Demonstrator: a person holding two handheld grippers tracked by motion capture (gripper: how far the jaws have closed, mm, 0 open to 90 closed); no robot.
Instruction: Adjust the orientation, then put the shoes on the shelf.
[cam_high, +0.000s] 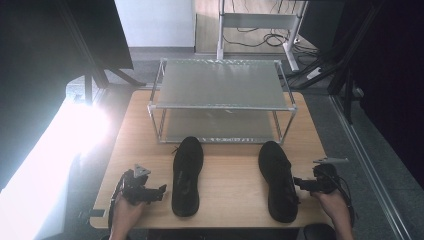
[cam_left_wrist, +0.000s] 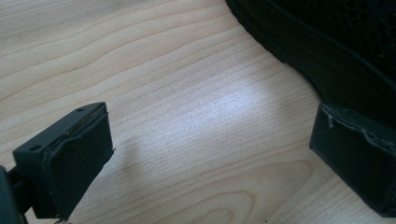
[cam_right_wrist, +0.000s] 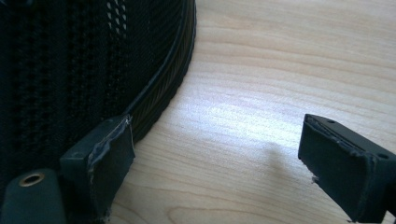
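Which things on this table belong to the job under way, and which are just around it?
In the job:
- right black shoe, beside the open right gripper
- left black shoe, near the open left gripper
- likely the two-tier shoe rack, both shelves bare

Just around:
- wooden table
- cables on the floor

Bare table (cam_high: 227, 187) lay open between the left shoe (cam_high: 187, 176) and right shoe (cam_high: 278, 181), wide enough for a gripper to pass. The metal rack (cam_high: 220, 102) blocked the far side; its lower shelf seemed unobstructed, though glare obscured it.
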